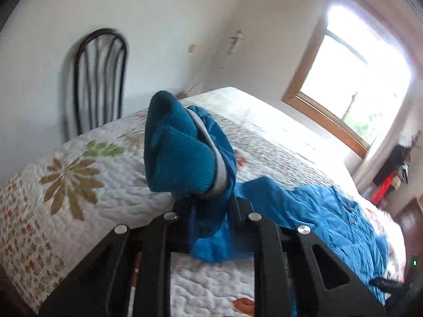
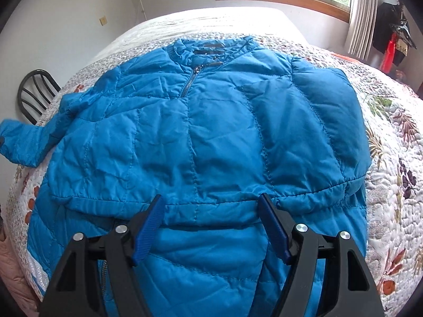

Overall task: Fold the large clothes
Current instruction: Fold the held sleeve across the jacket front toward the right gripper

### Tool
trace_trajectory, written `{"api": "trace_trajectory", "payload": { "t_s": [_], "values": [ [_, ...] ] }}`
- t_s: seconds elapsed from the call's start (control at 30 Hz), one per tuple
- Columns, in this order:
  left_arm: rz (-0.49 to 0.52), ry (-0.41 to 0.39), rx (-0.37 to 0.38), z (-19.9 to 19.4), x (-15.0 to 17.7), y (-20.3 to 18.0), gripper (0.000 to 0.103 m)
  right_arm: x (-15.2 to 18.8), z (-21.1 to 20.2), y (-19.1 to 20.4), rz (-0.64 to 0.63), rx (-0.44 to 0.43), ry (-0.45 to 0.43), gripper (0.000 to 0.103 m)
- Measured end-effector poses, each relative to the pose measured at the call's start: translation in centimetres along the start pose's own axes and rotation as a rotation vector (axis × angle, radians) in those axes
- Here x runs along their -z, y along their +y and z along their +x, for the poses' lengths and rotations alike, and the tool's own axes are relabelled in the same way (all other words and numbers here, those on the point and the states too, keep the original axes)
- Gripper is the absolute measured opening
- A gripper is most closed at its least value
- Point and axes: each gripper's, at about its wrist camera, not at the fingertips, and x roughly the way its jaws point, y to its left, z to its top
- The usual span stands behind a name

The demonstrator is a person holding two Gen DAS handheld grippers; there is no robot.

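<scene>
A blue quilted jacket (image 2: 206, 132) lies front-up on the bed, collar and zipper at the far side, its right sleeve folded over the body. My left gripper (image 1: 211, 206) is shut on the ribbed cuff of the left sleeve (image 1: 182, 153) and holds it lifted above the quilt; the sleeve trails down to the jacket body (image 1: 330, 216). In the right wrist view that sleeve (image 2: 23, 140) hangs off to the left. My right gripper (image 2: 211, 211) is open and empty just above the jacket's lower hem, blue pads (image 2: 148, 229) apart.
A floral quilted bedspread (image 1: 79, 185) covers the bed (image 2: 396, 158). A black metal chair (image 1: 100, 79) stands by the white wall at the bed's edge. A wooden-framed window (image 1: 351, 79) is behind the bed. Dark and red clothes (image 2: 394, 42) hang at the right.
</scene>
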Motion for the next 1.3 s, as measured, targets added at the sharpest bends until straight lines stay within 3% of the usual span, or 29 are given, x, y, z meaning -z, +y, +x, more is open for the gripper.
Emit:
{"api": "trace_trajectory", "payload": {
  "t_s": [0.13, 0.23, 0.37, 0.47, 0.63, 0.73, 1.0, 1.17, 1.23, 1.3],
  "values": [
    [0.234, 0.08, 0.197, 0.0, 2.1, -9.7, 0.017, -0.5, -1.8, -1.3, 0.025, 0.031, -0.042, 0.073],
    [0.351, 0.139, 0.3, 0.0, 5.1, -15.4, 0.017, -1.2, -2.0, -2.1, 0.042, 0.044, -0.044, 0.073],
    [0.44, 0.215, 0.431, 0.8, 8.4, -20.9, 0.017, -1.5, -1.5, -2.5, 0.049, 0.028, -0.041, 0.073],
    [0.501, 0.248, 0.461, 1.4, 10.7, -23.8, 0.017, -1.4, -0.6, -3.1, 0.067, 0.028, -0.023, 0.073],
    [0.57, 0.399, 0.472, 4.8, 15.2, -24.7, 0.017, -1.1, 1.0, -3.9, 0.084, 0.023, 0.003, 0.073],
    [0.583, 0.435, 0.473, 5.9, 16.3, -24.5, 0.018, -1.1, 1.4, -3.6, 0.074, 0.034, 0.006, 0.075],
    [0.578, 0.524, 0.573, 5.6, 16.8, -25.4, 0.039, -1.1, 1.8, -2.9, 0.057, 0.079, 0.015, 0.076],
    [0.597, 0.516, 0.586, 4.7, 16.6, -25.2, 0.048, -1.1, 1.0, -2.3, 0.046, 0.096, 0.006, 0.076],
    [0.604, 0.48, 0.571, 3.8, 16.0, -25.0, 0.051, -1.2, 0.1, -1.8, 0.037, 0.053, -0.01, 0.076],
    [0.622, 0.432, 0.528, 3.0, 15.3, -24.7, 0.062, -1.3, -0.8, -0.7, 0.015, 0.02, -0.024, 0.075]
  ]
}}
